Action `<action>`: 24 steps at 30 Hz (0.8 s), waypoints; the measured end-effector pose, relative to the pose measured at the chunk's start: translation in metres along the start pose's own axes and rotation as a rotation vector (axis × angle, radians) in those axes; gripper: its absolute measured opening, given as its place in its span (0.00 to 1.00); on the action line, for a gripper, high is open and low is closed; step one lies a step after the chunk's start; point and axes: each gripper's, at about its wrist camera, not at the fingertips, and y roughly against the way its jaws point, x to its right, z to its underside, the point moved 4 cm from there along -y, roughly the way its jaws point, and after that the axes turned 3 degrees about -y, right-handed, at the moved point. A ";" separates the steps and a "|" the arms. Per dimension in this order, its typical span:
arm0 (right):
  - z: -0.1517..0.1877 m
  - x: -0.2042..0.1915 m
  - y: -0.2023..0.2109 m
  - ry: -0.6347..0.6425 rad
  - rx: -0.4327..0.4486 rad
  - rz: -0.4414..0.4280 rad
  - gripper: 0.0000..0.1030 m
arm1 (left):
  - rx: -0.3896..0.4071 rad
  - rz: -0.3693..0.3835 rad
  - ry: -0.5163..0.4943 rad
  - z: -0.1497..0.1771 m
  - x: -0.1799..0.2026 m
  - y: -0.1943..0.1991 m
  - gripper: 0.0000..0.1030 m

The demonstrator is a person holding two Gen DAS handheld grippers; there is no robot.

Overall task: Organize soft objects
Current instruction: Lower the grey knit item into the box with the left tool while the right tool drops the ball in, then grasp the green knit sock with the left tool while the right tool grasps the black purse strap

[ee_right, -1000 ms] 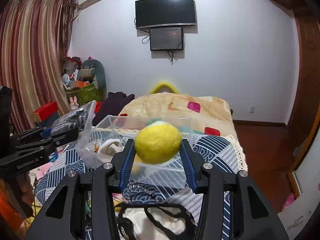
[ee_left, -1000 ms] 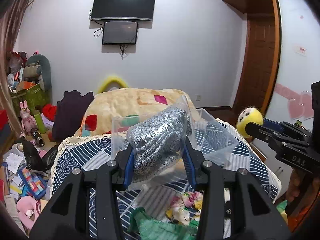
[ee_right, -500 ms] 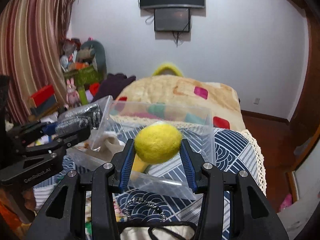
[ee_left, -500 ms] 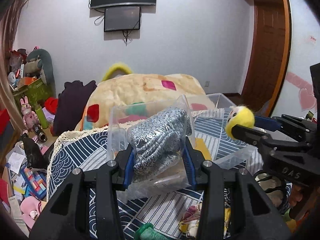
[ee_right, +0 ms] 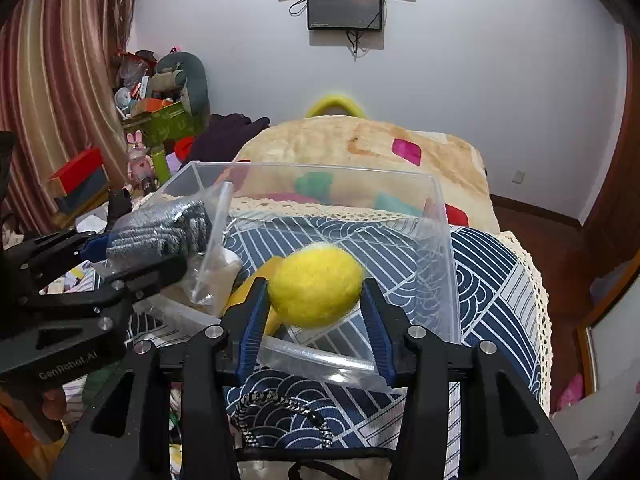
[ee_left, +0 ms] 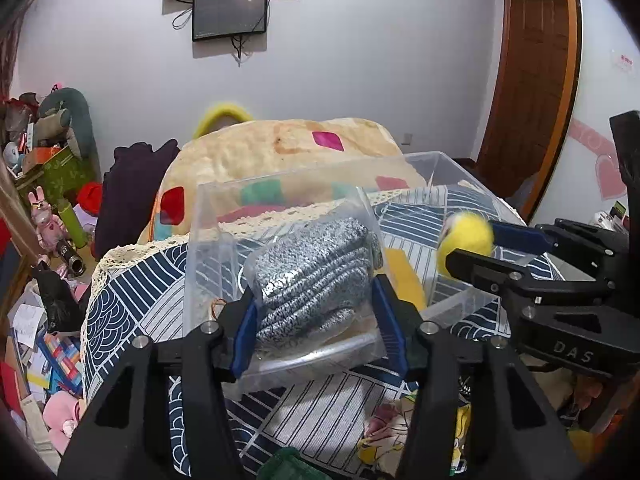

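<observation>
Since a second ago both claws have dropped and closed in on the clear plastic bin (ee_right: 436, 240), so the bin now fills the middle of both views; that reads as both loads about to go in, neither released yet.

Left claw (ee_left: 316, 320) is clenched on the bagged grey knit (ee_left: 312, 272), held at the bin's near-left corner, roughly at rim level. Right claw (ee_right: 316, 304) is clenched on the yellow felt ball (ee_right: 316, 286), hanging just over the bin's near wall, above its floor. From the left wrist view the ball (ee_left: 466, 240) sits over the bin's right half, well apart from the knit.

Materials:
- Knit: chunky ribbed grey-white yarn, folded thick, inside a glossy crinkled clear bag. Bag film likely slippery between the blue pads.
- Ball: fuzzy felted wool, slightly egg-shaped, squashes a little at the pads.
- Bin: rigid, transparent, straight walls, rounded rim. Already holds a flat yellow piece (ee_right: 256, 284) and something pale near the left wall; can't tell what.
- Bin rests on the bed's navy-white patterned cover (ee_right: 496, 280) with a lace edge.

Judgement: open over the bin and both drop in; soft, no bounce risk.
</observation>
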 end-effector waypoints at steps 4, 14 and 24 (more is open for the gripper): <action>-0.002 -0.002 0.007 0.006 0.022 0.008 0.69 | 0.002 0.019 0.008 -0.001 -0.001 0.007 0.62; -0.007 -0.005 0.043 0.035 0.119 0.022 0.81 | 0.083 0.021 -0.024 -0.008 0.000 0.050 0.77; -0.001 -0.001 0.085 0.030 0.208 0.019 0.99 | 0.169 0.014 -0.028 0.003 0.004 0.101 0.98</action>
